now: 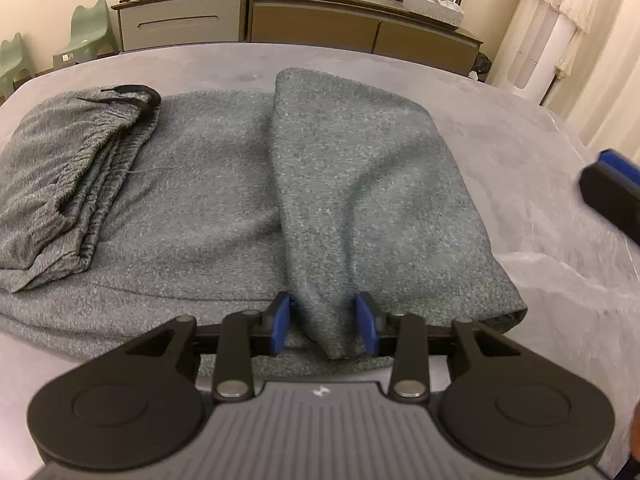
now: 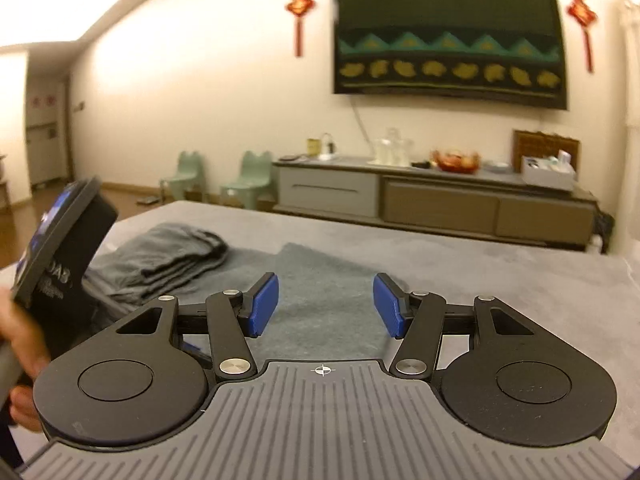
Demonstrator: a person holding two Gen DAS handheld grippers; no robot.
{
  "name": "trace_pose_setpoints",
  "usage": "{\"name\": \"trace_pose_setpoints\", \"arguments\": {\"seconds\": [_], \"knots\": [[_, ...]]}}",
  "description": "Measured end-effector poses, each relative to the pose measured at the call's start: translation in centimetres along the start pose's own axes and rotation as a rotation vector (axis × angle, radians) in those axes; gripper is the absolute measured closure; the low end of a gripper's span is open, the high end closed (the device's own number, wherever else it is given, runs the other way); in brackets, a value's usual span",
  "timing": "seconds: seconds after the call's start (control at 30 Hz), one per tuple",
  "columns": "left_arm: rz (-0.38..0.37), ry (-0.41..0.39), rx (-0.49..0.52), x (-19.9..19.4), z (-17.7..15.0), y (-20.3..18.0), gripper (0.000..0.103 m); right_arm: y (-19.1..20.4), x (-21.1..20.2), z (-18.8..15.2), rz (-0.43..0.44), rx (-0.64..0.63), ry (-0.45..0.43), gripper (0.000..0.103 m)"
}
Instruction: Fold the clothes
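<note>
Grey knit trousers (image 1: 208, 208) lie across the grey table (image 1: 540, 152), the waistband end folded over at the left (image 1: 60, 184). A leg end is folded back over the middle as a flap (image 1: 360, 184). My left gripper (image 1: 326, 322) has its blue pads on either side of the flap's near corner, pinching the cloth. My right gripper (image 2: 326, 306) is open and empty, held above the trousers (image 2: 320, 288) near the table's front; one of its fingers shows at the right edge of the left wrist view (image 1: 612, 188).
A long sideboard (image 1: 300, 20) with bowls and boxes stands behind the table, two green chairs (image 1: 88, 32) to its left. A dark wall hanging (image 2: 448, 36) is above it. The left gripper's body and a hand show at the left in the right wrist view (image 2: 60, 256).
</note>
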State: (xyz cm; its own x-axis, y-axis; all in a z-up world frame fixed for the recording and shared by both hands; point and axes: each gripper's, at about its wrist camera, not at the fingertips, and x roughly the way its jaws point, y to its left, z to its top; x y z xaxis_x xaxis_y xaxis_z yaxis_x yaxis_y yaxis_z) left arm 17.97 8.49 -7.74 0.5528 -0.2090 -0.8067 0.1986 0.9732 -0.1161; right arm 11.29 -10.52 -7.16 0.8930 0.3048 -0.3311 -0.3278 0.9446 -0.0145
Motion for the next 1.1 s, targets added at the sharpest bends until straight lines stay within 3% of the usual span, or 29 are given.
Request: {"name": "trace_pose_setpoints", "arguments": {"seconds": [0.07, 0.13, 0.17, 0.3, 0.37, 0.47, 0.5, 0.53, 0.57, 0.67, 0.73, 0.8, 0.87, 0.9, 0.97, 1.0, 1.03, 1.1], "knots": [[0.034, -0.021, -0.018, -0.2, 0.3, 0.4, 0.079, 0.2, 2.4, -1.2, -0.002, -0.016, 0.100, 0.055], [0.059, -0.027, -0.040, -0.3, 0.7, 0.8, 0.081, 0.1, 5.3, -3.0, 0.044, 0.002, 0.275, 0.066], [0.065, -0.024, -0.041, -0.3, 0.7, 1.0, 0.081, 0.0, 6.4, -3.7, 0.062, 0.007, 0.344, 0.065], [0.078, -0.016, -0.004, -0.2, 0.7, 1.0, 0.077, -0.2, 5.9, -3.2, 0.093, 0.024, 0.371, 0.065], [0.068, -0.025, 0.005, -0.5, 0.8, 1.0, 0.076, -0.7, 4.9, -2.3, 0.084, 0.074, 0.325, 0.064], [0.088, -0.008, 0.029, 0.1, 0.7, 0.8, 0.074, -0.6, 3.9, -1.6, 0.072, 0.041, 0.243, 0.051], [0.099, -0.011, 0.038, 0.1, 0.6, 0.8, 0.070, -0.5, 5.0, -2.2, 0.079, 0.031, 0.314, 0.052], [0.106, -0.009, 0.042, 0.0, 0.6, 0.8, 0.069, -0.3, 6.0, -3.1, 0.085, 0.018, 0.381, 0.047], [0.109, -0.008, 0.043, -0.1, 0.6, 0.9, 0.069, 0.2, 6.2, -3.5, 0.069, -0.020, 0.367, 0.043], [0.101, -0.048, 0.033, -1.7, 0.5, 1.2, 0.071, 0.5, 5.7, -2.8, 0.067, -0.022, 0.347, 0.050], [0.065, -0.052, 0.043, -2.3, -0.1, 1.2, 0.068, 0.5, 5.0, -2.2, 0.069, -0.023, 0.288, 0.048], [0.107, 0.010, 0.110, -1.1, -0.9, 1.0, 0.068, 0.7, 5.2, -2.3, 0.070, -0.039, 0.283, 0.045], [0.105, -0.008, 0.126, -1.7, -1.1, 1.5, 0.065, 0.7, 7.1, -3.9, 0.077, -0.038, 0.376, 0.031], [0.090, -0.019, 0.118, -2.3, -1.0, 2.0, 0.064, 0.8, 7.1, -4.1, 0.057, -0.048, 0.362, 0.027], [0.089, -0.078, 0.090, -4.1, -0.4, 3.8, 0.051, 0.0, 6.3, -3.2, 0.067, 0.013, 0.339, 0.033], [0.090, -0.110, 0.074, -5.0, -0.1, 4.8, 0.039, -0.7, 5.6, -2.5, 0.067, 0.060, 0.295, 0.027], [0.114, -0.136, 0.065, -5.5, 0.5, 5.9, 0.035, -1.3, 5.0, -1.9, 0.064, 0.106, 0.254, 0.018], [0.199, -0.153, 0.063, -5.4, 2.1, 8.2, 0.035, -2.6, 5.2, -1.6, 0.044, 0.198, 0.232, 0.017]]}}
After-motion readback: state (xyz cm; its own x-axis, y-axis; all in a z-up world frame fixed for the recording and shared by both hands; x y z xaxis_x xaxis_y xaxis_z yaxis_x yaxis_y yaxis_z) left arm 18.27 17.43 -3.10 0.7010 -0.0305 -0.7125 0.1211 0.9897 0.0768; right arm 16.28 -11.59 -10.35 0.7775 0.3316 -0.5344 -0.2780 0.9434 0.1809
